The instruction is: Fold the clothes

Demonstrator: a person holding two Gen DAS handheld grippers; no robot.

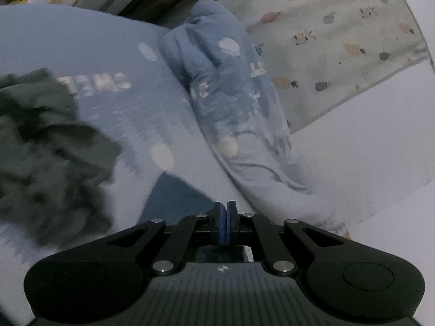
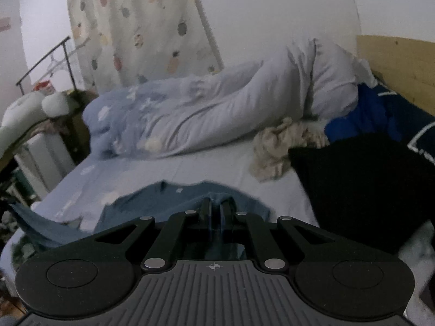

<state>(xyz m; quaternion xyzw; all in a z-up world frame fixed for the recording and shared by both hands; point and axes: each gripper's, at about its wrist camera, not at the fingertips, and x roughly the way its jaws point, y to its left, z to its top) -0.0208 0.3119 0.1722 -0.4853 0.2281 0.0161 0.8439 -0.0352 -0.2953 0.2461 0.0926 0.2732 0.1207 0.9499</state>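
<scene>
On the bed sheet (image 2: 190,163), a shirt (image 2: 174,203) lies flat at the near edge, directly under the right gripper (image 2: 214,212). Behind it, across the bed, a long quilt (image 2: 217,108) is bunched — it runs from left to right along the wall. To the right of the shirt sits a dark pile (image 2: 367,184); a crumpled cloth (image 2: 277,146) lies between this pile and the quilt. A curtain (image 2: 141,27) hangs behind the quilt's left end.
</scene>
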